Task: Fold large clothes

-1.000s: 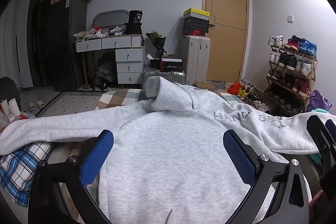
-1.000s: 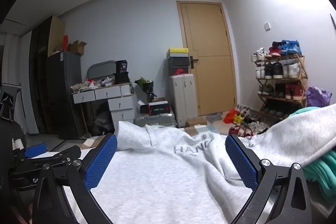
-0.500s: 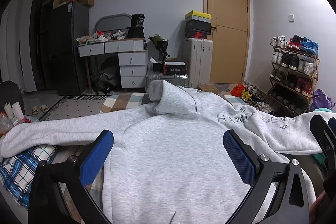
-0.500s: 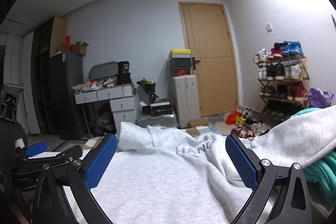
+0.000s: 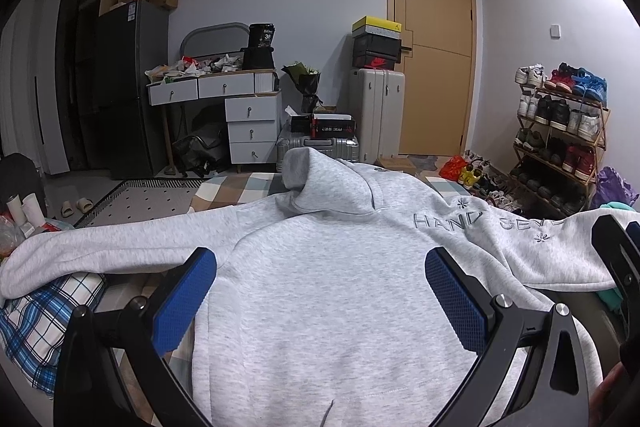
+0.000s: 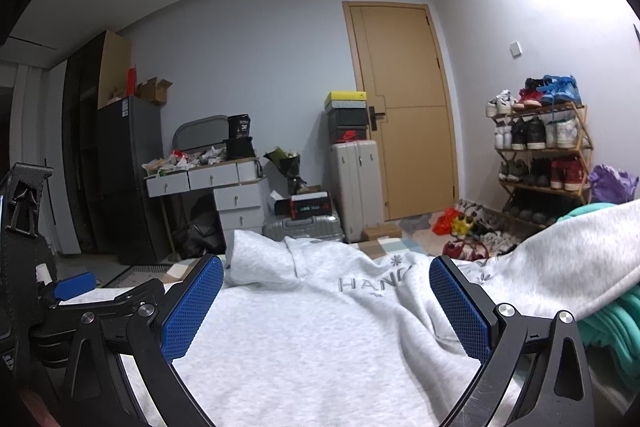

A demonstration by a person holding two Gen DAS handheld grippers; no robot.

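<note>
A light grey hoodie lies spread flat in front of me, hood at the far end, lettering across the chest, one sleeve stretched out to the left. My left gripper hovers open over its lower body with nothing between the blue pads. In the right wrist view the same hoodie fills the foreground, its right sleeve draped over a teal pile. My right gripper is open above the cloth, holding nothing. The left gripper's body shows at the left edge there.
A blue plaid cloth lies under the left sleeve. Teal clothing is heaped at the right. Beyond stand a drawer desk, suitcases, a shoe rack, a dark fridge and a wooden door.
Both cameras have tilted slightly upward, so the hoodie sits a little lower in each view. Both grippers stay open and the hoodie has not moved.
</note>
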